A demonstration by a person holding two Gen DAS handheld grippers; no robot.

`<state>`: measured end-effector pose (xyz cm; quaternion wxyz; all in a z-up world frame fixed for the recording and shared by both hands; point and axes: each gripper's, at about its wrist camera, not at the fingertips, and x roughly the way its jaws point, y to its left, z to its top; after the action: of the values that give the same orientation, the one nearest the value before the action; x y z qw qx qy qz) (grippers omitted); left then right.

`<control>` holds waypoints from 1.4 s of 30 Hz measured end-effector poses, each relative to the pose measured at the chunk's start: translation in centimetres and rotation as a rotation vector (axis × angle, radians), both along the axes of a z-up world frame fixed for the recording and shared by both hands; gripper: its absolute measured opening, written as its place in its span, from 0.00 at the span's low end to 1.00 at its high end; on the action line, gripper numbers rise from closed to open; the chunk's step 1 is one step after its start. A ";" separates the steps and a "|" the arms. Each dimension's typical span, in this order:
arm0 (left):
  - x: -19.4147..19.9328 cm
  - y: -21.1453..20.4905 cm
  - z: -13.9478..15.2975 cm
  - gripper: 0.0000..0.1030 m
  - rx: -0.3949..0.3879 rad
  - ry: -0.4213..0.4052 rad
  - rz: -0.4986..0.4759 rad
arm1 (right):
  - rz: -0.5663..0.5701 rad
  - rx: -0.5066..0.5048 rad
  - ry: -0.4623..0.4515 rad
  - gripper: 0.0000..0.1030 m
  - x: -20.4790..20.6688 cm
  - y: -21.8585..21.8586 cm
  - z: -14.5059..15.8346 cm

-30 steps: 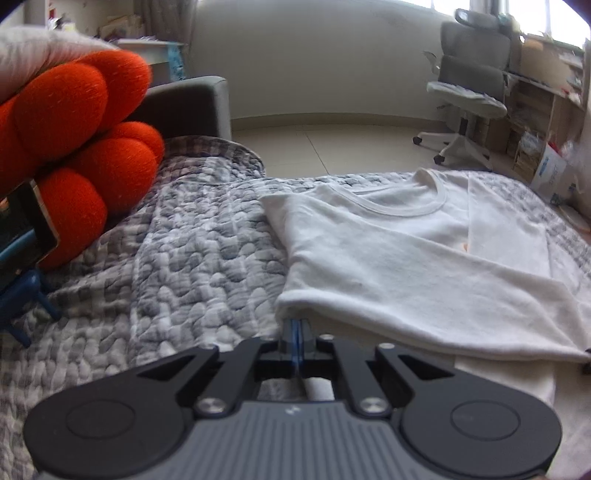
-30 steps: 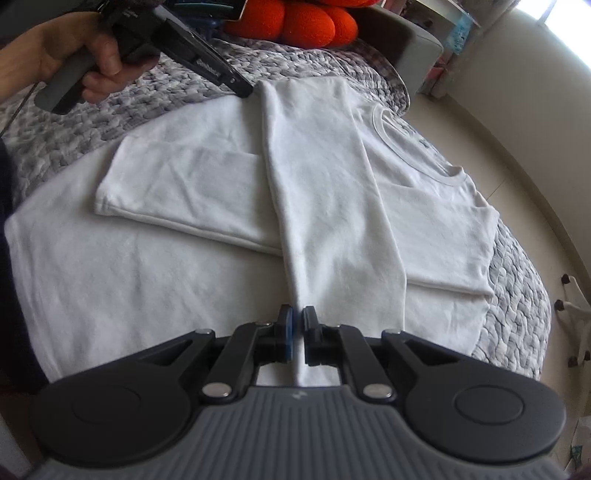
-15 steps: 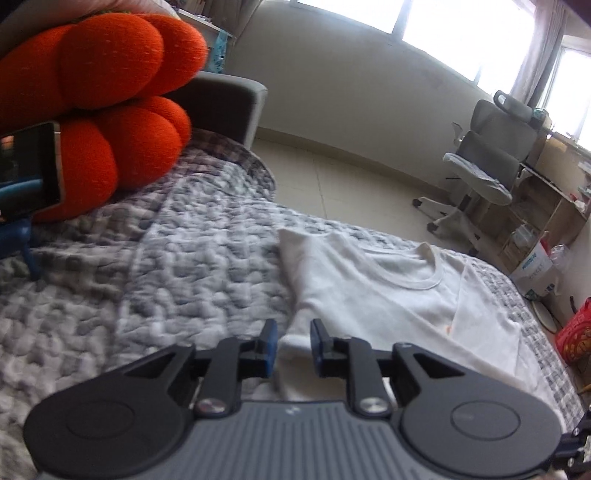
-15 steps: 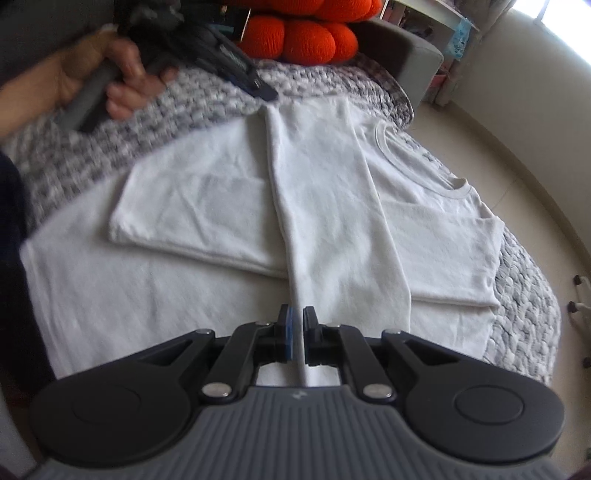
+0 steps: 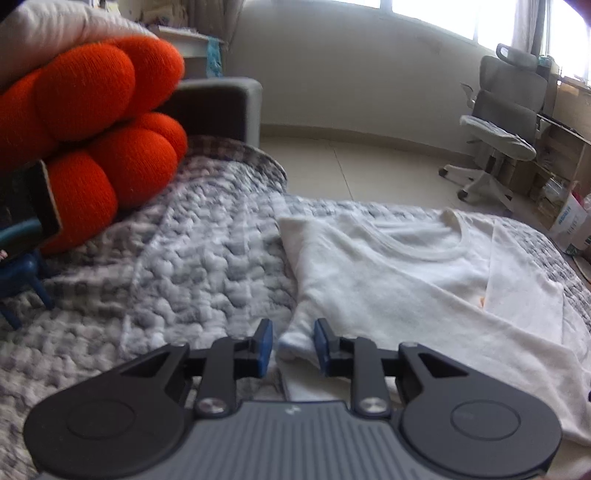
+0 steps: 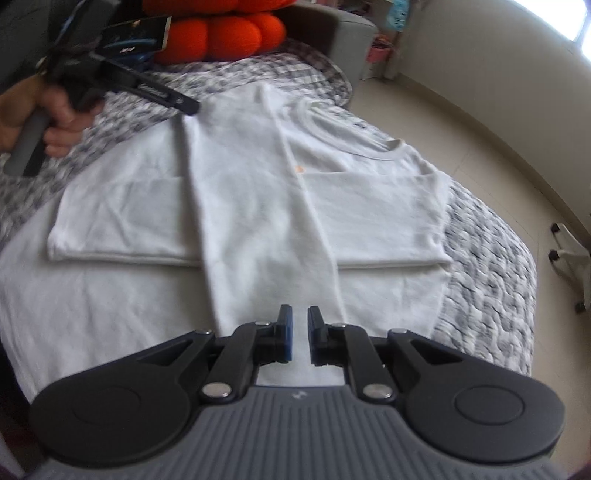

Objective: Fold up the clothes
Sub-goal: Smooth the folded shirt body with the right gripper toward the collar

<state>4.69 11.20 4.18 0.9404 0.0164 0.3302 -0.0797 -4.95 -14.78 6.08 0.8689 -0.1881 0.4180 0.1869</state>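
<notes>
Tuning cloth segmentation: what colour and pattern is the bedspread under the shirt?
Grey and white mottled, pebbly quilting on the bedspread; clearest in the left wrist view.

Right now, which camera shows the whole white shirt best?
The right wrist view: it looks down the shirt from hem to collar, with both sleeves and the folded-over strip visible. The left wrist view shows only the collar end and one folded edge between its open jaws.

The left wrist view is taken low and close over the white T-shirt point(image 5: 406, 280), from its shoulder edge, facing the office chair point(image 5: 498, 122) at 1 o'clock. The right wrist view is taken higher, from the hem, facing the collar at 12 o'clock. The shirt and orange cushion point(image 6: 221, 33) are shared.
</notes>
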 end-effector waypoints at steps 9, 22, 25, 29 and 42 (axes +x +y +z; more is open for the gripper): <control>0.3 -1.1 -1.1 0.24 0.077 0.032 -0.014 | -0.029 -0.029 0.045 0.25 0.4 -1.5 -1.0; 0.2 -0.9 -0.8 0.24 0.065 0.031 -0.014 | -0.106 0.069 0.064 0.17 0.0 -5.1 0.1; 0.2 -1.0 -0.9 0.24 0.072 0.030 -0.016 | -0.103 0.079 0.082 0.17 -0.2 -5.4 -0.2; 0.3 -1.0 -1.1 0.24 0.078 0.032 -0.016 | -0.098 0.091 0.106 0.30 -0.6 -5.7 -0.4; -0.8 -1.8 -0.8 0.24 0.174 0.003 -0.076 | -0.132 0.105 0.055 0.05 -1.8 -6.9 1.1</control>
<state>3.93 9.41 3.35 0.9312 0.1105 0.3364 -0.0863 -6.71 -21.68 7.21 0.8762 -0.1091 0.4426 0.1561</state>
